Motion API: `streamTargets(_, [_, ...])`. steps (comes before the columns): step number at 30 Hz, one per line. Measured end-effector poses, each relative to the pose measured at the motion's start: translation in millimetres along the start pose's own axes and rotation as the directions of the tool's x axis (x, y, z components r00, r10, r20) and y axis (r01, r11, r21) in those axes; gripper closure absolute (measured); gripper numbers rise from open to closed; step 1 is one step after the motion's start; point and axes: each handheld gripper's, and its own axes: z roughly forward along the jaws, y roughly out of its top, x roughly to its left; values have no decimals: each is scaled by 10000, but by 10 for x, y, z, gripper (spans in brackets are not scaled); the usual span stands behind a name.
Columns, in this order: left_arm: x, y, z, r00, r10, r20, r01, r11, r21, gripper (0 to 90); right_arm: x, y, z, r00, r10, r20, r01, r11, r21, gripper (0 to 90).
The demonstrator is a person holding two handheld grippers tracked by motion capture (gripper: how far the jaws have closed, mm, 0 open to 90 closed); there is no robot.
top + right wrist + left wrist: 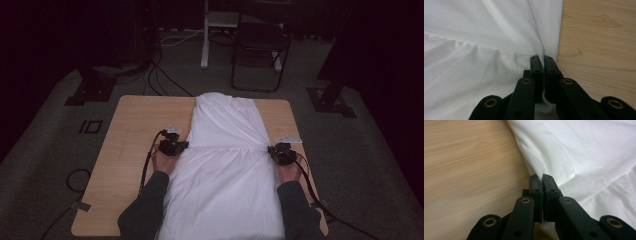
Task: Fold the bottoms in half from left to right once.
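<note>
So the white garment [227, 165] is spread flat down the middle of the desk [140, 130], near end hanging off the edge toward the person. It's thin, floppy cotton-type stuff by the look of it: light, zero stiffness, will sag and crease wherever it isn't held. The left hand-held gripper [172, 146] is clamped on the garment's left edge right at the gathered seam, and the right hand-held gripper [281, 153] is pinched on the opposite edge at the same seam. Good spot imo, the doubled seam fabric shouldn't slip out.
</note>
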Motion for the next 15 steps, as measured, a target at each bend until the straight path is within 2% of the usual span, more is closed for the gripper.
streamTargets(3, [24, -55, -96, 10000, 50, -21, -50, 9999, -157, 880, 11, -24, -26, 9998, 71, -198, -70, 10000, 5, 874])
streamTargets(4, [4, -124, -199, 9996, 269, -133, -272, 9993, -256, 880, 57, -61, -67, 9995, 43, -323, -42, 10000, 17, 874])
streamTargets(7, [-10, -281, -362, 9982, 531, -265, -537, 9983, -211, 880, 152, -117, -137, 9983, -95, -575, 100, 9999, 99, 875])
streamTargets(8, [-11, -345, -422, 9982, 537, -268, -543, 9982, -242, 879, 185, -145, -169, 9973, -170, -708, 178, 9998, 114, 875])
streamTargets(9, [-11, -345, -422, 9982, 537, -268, -543, 9982, -242, 879, 185, -145, -169, 9973, -170, -708, 178, 9998, 114, 875])
streamTargets(11, [-21, -549, -601, 9976, 635, -280, -640, 9978, -180, 879, 312, -253, -291, 9935, -322, -1094, 342, 9993, 161, 875])
streamTargets(12, [-21, -549, -601, 9976, 635, -280, -640, 9978, -180, 878, 312, -253, -291, 9935, -322, -1094, 342, 9993, 161, 875])
streamTargets(13, [-34, -685, -706, 9977, 639, -222, -641, 9979, -100, 878, 413, -345, -398, 9896, -430, -1370, 464, 9987, 219, 875])
streamTargets(14, [-34, -685, -706, 9977, 639, -222, -641, 9979, -100, 878, 445, -373, -434, 9886, -436, -1438, 479, 9985, 270, 875])
streamTargets(15, [-41, -751, -759, 9978, 642, -170, -644, 9979, -79, 877, 483, -408, -480, 9871, -500, -1522, 554, 9980, 315, 875])
